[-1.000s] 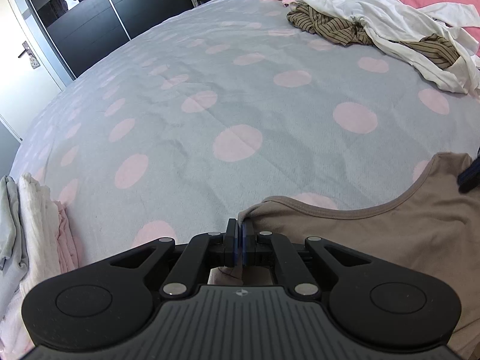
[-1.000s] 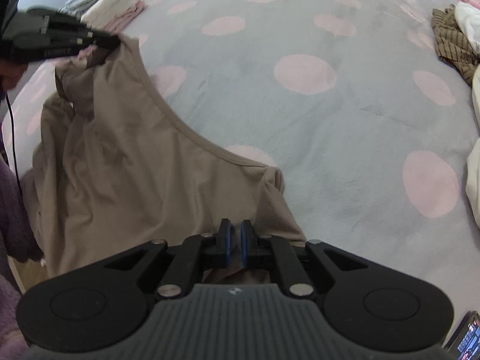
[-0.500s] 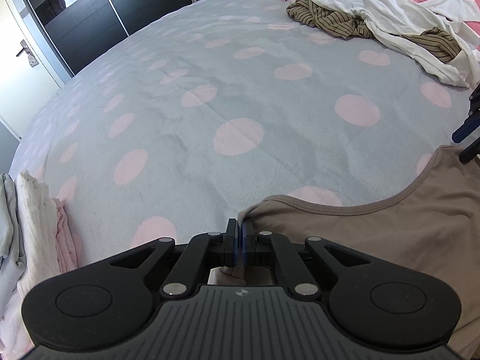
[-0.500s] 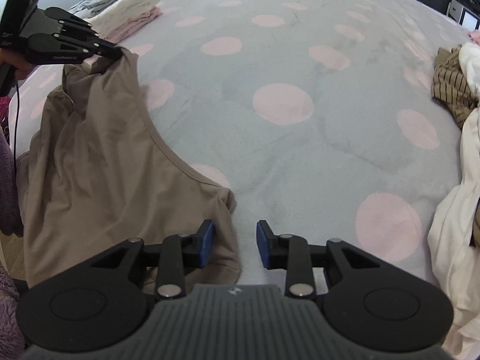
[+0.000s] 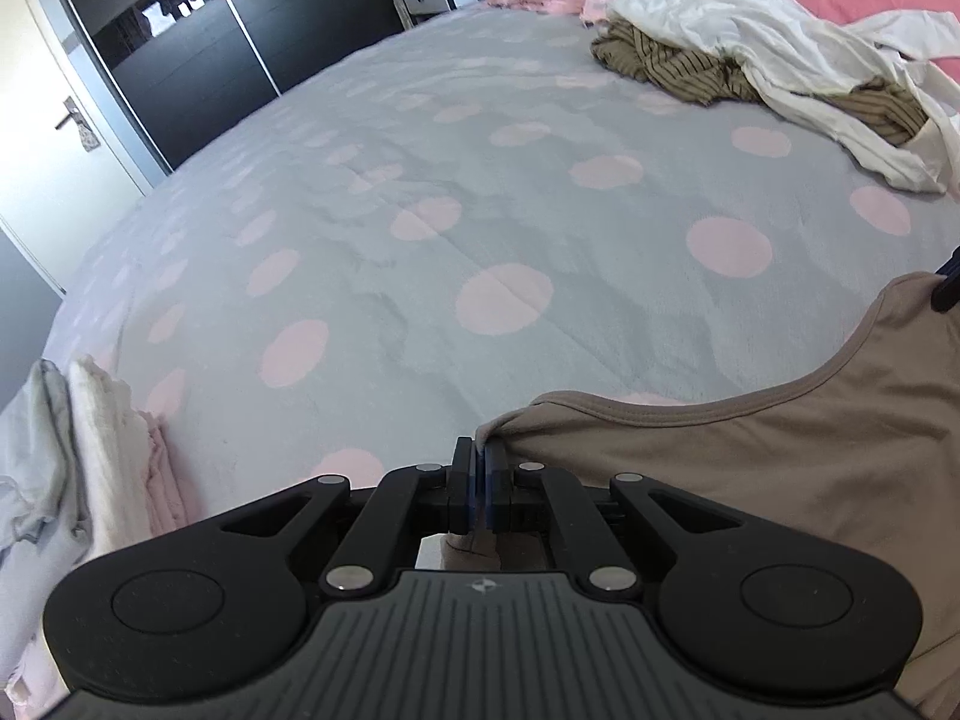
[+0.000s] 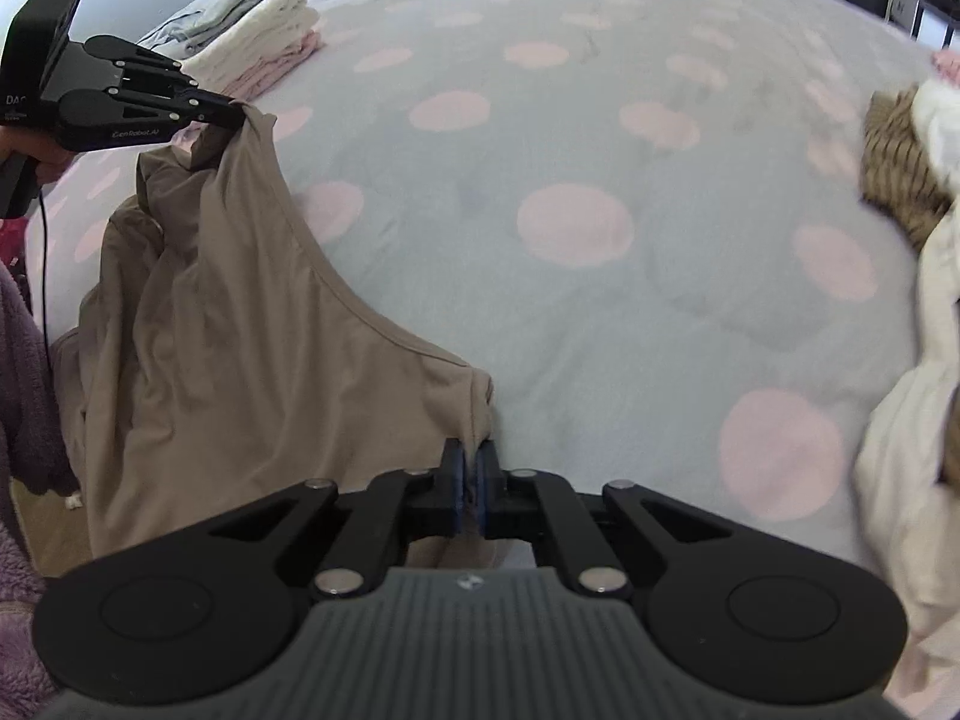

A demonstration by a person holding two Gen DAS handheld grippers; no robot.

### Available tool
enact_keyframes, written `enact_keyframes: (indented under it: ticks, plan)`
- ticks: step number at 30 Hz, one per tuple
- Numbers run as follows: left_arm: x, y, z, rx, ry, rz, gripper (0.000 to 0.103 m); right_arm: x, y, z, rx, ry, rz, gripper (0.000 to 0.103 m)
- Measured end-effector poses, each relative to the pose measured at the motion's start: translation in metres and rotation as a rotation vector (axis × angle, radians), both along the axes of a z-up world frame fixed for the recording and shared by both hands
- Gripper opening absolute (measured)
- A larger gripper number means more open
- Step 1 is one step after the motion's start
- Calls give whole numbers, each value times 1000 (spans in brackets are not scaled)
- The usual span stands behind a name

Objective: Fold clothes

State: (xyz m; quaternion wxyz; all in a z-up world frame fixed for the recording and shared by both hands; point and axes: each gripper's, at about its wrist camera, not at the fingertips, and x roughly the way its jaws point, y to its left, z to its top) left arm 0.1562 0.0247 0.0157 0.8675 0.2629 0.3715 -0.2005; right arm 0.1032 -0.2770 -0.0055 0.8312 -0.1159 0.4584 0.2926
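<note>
A taupe top (image 6: 228, 324) hangs stretched between my two grippers over the near edge of the bed, its curved neckline facing the bed. My left gripper (image 5: 480, 456) is shut on one shoulder of the taupe top (image 5: 780, 456); the right wrist view shows that left gripper (image 6: 237, 111) at the upper left, pinching the cloth. My right gripper (image 6: 471, 456) is shut on the other shoulder. A dark tip of the right gripper (image 5: 948, 291) peeks in at the right edge of the left wrist view.
The grey bedspread (image 5: 480, 210) with pink dots spreads ahead. A stack of folded clothes (image 6: 252, 42) lies at the bed's left corner, the same folded clothes (image 5: 90, 456) beside my left gripper. A pile of white and striped clothes (image 5: 780, 78) lies at the far right.
My right gripper was shut on the top, let go and opened half a second ago, and has now shut again on the shoulder. The left gripper kept its hold.
</note>
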Motion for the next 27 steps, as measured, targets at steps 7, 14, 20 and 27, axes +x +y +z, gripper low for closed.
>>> enact_keyframes:
  ticks: [7,14,20,27]
  plan:
    - [-28,20,52,-63,-138,77,1,-29,16,69,-132,-288,-41,4]
    - [-75,62,173,-243,-398,166,0,-64,23,179,-162,-645,-89,3]
    - [-149,73,298,-364,-703,137,0,-101,32,287,-140,-947,-172,3]
    - [-209,87,375,-399,-944,174,0,-148,57,348,-27,-1062,-95,3]
